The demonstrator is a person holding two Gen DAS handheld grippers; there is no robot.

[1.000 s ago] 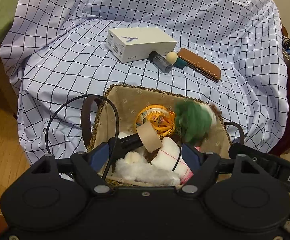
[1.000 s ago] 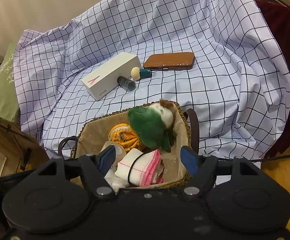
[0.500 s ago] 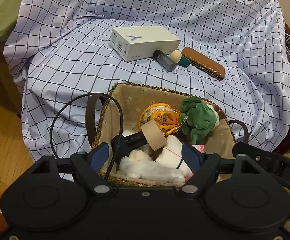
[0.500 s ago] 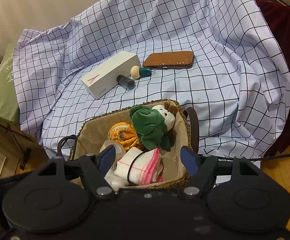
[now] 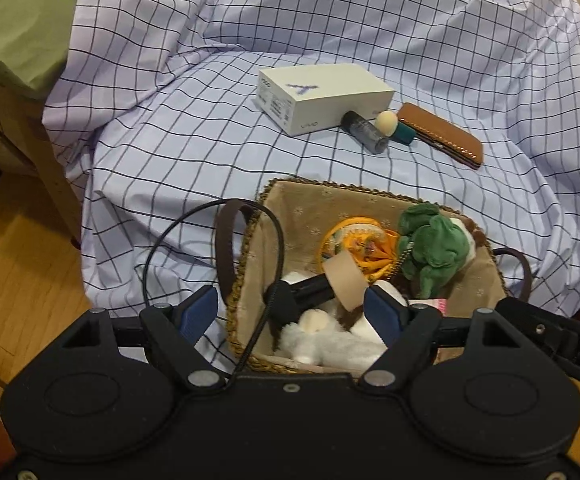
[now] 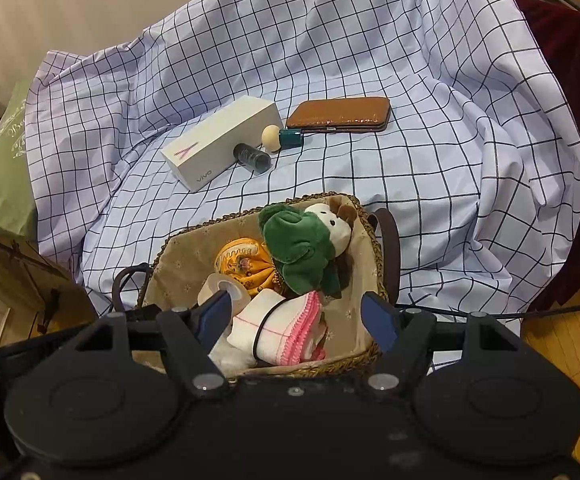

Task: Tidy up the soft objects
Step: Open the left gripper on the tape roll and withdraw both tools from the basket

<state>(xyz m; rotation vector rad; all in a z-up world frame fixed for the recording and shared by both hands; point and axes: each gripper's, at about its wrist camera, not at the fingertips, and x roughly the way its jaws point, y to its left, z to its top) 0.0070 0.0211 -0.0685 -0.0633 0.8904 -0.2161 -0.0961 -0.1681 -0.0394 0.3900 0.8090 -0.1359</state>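
— What sits under the green plush toy (image 6: 296, 248) in the basket (image 6: 178, 236)?
— Can't tell; it covers part of the orange pouch (image 6: 242, 264) and most of the white-faced toy behind it. The white furry thing (image 5: 322, 344) is half hidden by the left gripper's (image 5: 294, 312) body.
— And the small print on the white box (image 5: 322, 96)?
— Too small to read. The green cushion (image 5: 14, 24) is cut off at the edge; so is the dark red cloth (image 6: 570, 120).
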